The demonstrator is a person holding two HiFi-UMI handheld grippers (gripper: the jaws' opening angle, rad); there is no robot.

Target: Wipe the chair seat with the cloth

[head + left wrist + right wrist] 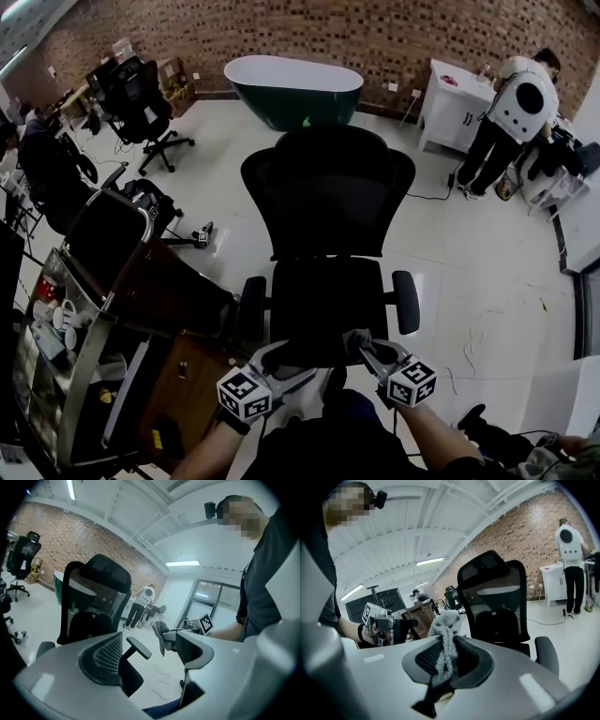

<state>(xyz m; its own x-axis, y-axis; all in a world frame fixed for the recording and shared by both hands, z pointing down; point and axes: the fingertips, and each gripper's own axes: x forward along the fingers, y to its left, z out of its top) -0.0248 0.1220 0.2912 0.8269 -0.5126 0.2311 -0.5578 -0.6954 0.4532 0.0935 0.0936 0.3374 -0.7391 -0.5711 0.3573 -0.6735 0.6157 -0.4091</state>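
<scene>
A black mesh-backed office chair point(328, 211) stands in front of me, its seat point(326, 309) bare and black. My right gripper point(368, 349) hovers at the seat's front edge, shut on a grey fluffy cloth point(356, 338). In the right gripper view the cloth point(443, 641) bunches up between the jaws of my right gripper point(445, 660) and hangs down. My left gripper point(272, 356) is beside it, over the seat's front left corner, open and holding nothing. The left gripper view shows my left gripper point(150, 653) with wide-apart jaws, the chair point(93, 599) and the cloth point(159, 634) beyond.
A dark green bathtub point(293, 89) stands behind the chair by the brick wall. Another office chair point(141, 103) is at the far left. A cluttered cart point(89, 347) and desk crowd my left side. A person point(516, 117) stands by a white cabinet point(450, 103) at the far right.
</scene>
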